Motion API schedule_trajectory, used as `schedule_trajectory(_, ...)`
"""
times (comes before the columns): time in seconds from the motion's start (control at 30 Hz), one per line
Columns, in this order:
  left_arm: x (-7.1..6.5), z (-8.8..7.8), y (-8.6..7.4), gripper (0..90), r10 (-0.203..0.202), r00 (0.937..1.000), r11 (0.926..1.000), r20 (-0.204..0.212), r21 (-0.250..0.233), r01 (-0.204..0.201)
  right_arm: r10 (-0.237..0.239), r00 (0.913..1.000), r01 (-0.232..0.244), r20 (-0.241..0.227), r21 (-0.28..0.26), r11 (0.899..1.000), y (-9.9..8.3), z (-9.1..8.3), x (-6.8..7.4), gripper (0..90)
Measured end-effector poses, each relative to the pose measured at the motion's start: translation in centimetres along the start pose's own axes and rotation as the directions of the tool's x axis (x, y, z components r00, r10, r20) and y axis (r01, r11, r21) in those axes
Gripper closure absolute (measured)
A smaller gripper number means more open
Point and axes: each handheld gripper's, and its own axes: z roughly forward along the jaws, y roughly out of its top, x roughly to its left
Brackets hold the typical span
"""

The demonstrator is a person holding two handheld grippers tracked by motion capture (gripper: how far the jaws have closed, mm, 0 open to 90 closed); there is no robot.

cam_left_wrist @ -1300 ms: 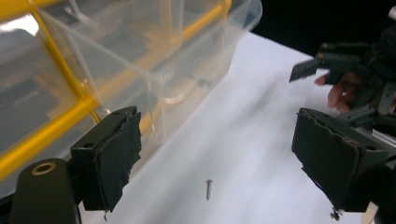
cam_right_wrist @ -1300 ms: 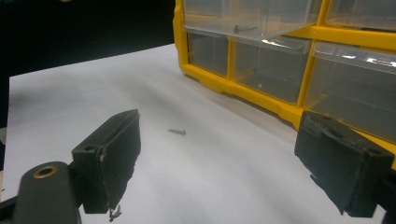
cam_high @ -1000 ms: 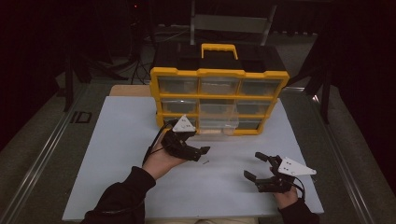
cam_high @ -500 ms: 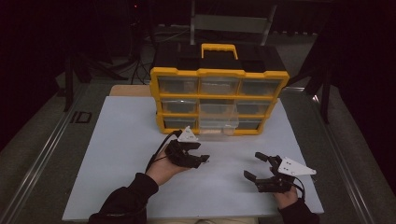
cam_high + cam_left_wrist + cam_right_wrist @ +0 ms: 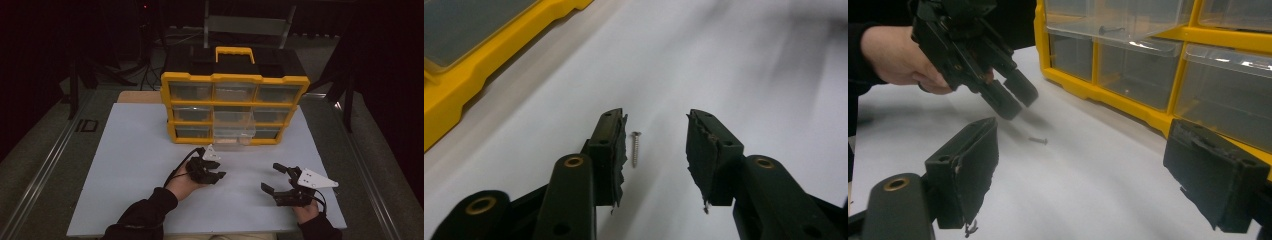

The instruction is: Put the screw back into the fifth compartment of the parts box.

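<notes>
Change: the left gripper (image 5: 216,170) has been drawn back from the cabinet's front towards the near side of the white surface (image 5: 125,165) and lowered over a screw (image 5: 636,148); the right gripper (image 5: 274,179) has stayed where it was.
Left fingers: held moderately apart, nothing between them; in the left gripper view the screw lies on the surface in the gap, just beside the left-hand finger (image 5: 610,150).
Right fingers: spread wide and empty, low over the near right part of the surface.
Screw: small, lying flat, in front of the cabinet and under the left gripper's tips, seen also in the right gripper view (image 5: 1038,140).
Cabinet: a yellow drawer cabinet (image 5: 235,79) with clear drawers and a yellow handle (image 5: 234,52), standing at the far middle of the surface.
Open drawer: the bottom middle drawer (image 5: 234,135) is pulled out towards the person; its contents cannot be made out.
Other drawer: a dark screw-like piece (image 5: 1110,29) is seen through a clear drawer wall in the right gripper view.
Open room: bare surface is left to both sides of the cabinet and between the two grippers.
Edges: the right gripper is near the surface's near right corner.
</notes>
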Motion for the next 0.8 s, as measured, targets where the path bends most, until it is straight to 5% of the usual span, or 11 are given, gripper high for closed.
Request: schedule_trajectory(0.8,0.9,3.3,-1.0,76.0,-0.033,0.9994,0.9981,0.007,0.052,0.033,0.001,1.0,-0.001,-0.002,-0.001,1.0,0.0,0.0,0.0,14.4)
